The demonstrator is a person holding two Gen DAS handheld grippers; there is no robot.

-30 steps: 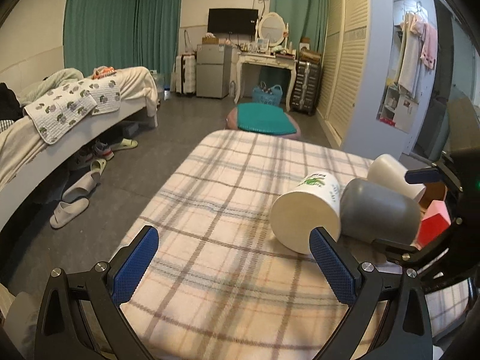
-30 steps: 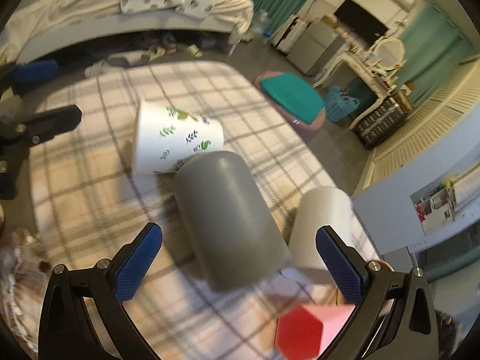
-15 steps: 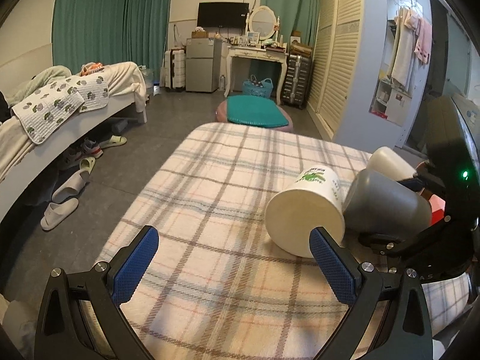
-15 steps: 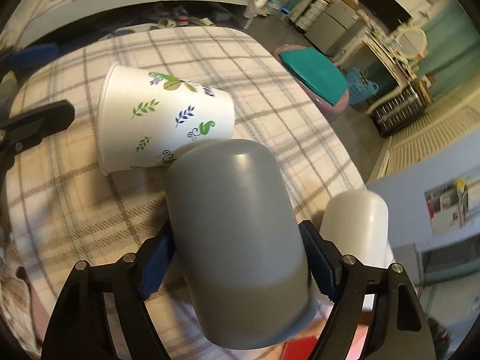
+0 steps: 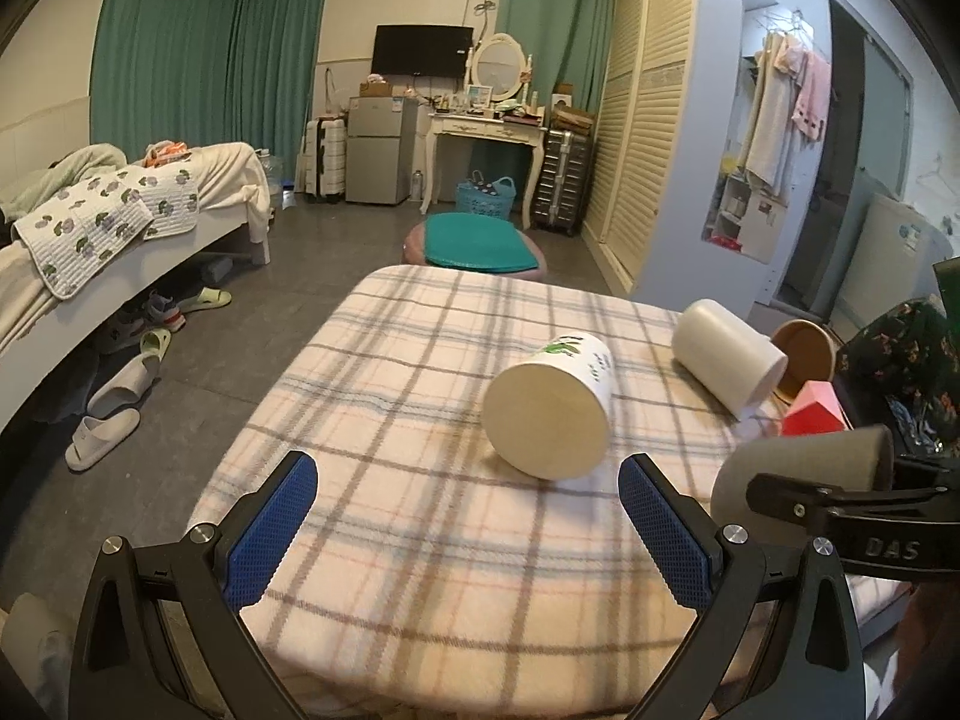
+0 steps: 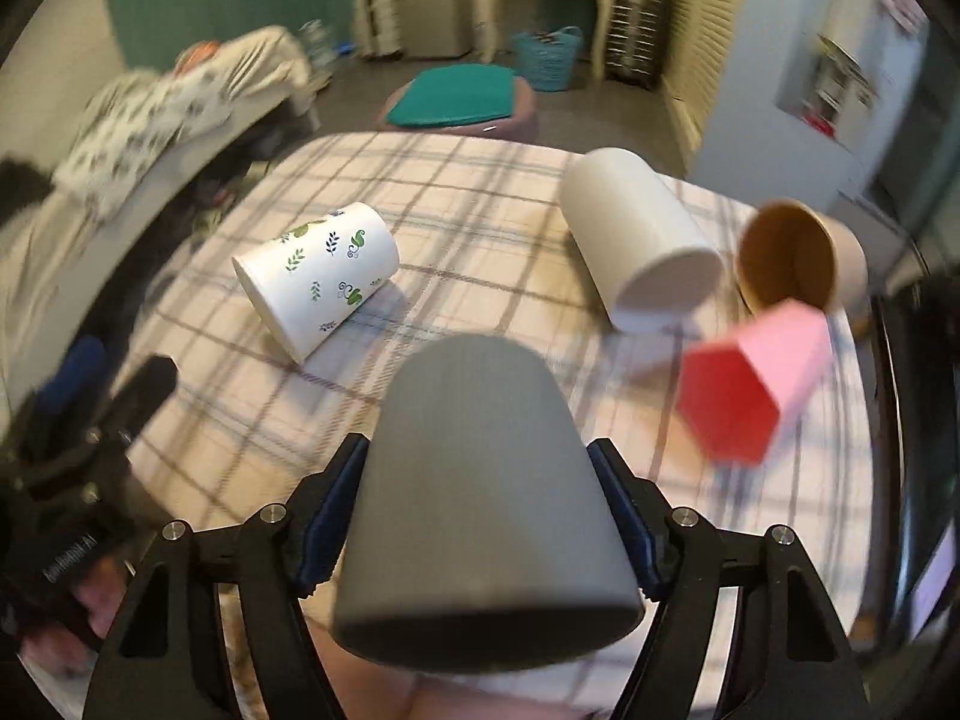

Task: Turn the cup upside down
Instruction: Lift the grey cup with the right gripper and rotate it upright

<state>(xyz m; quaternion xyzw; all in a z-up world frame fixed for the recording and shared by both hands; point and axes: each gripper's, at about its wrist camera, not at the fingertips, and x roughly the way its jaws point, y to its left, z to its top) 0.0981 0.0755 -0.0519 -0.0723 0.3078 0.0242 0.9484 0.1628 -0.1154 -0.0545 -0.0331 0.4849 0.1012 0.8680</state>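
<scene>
My right gripper [image 6: 480,516] is shut on a grey cup [image 6: 480,480] and holds it above the plaid table [image 6: 480,192], its closed base pointing away from the camera. In the left wrist view the grey cup [image 5: 804,462] shows at the right, held in the right gripper. My left gripper [image 5: 462,522] is open and empty near the table's front edge. A white cup with leaf print [image 5: 549,408] lies on its side just beyond its right finger; it also shows in the right wrist view [image 6: 318,282].
A plain white cup [image 6: 642,240] lies on its side at the back right, also seen in the left wrist view [image 5: 726,354]. A brown paper cup [image 6: 798,264] and a red-pink block [image 6: 750,384] lie to its right. A bed [image 5: 90,228] stands left.
My right gripper closed on the grey cup, lifted it off the table and drew it back toward the front. The left gripper stayed open and drew back slightly.
</scene>
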